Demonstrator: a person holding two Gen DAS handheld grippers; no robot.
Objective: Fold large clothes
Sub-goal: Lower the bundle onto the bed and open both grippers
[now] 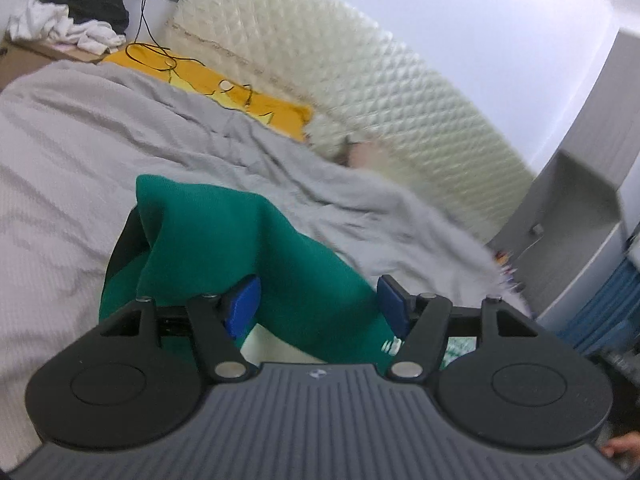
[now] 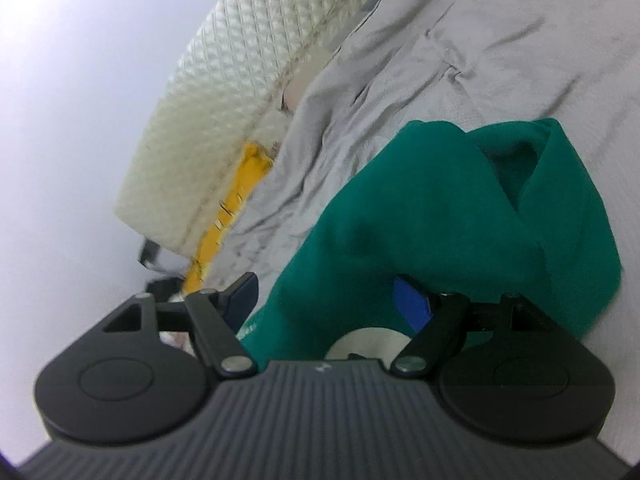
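A green garment [image 1: 240, 240] is bunched up and lifted over the grey bed. In the left wrist view it fills the gap of my left gripper [image 1: 316, 300], lying against both blue pads [image 1: 242, 304] and draped over the left finger, so the fingertips are hidden. A white logo shows on its lower edge. In the right wrist view the same green garment [image 2: 460, 220] fills my right gripper [image 2: 324, 300] and covers the right finger. Both grippers are shut on this thick bundle, with the jaws standing wide.
A wrinkled grey sheet [image 1: 80, 140] covers the bed. A yellow cloth [image 1: 264, 104] with a black cable lies along the quilted white headboard [image 1: 360, 60]. A pile of clothes [image 1: 72, 12] sits at the far left, and a grey cabinet [image 1: 580, 200] stands at the right.
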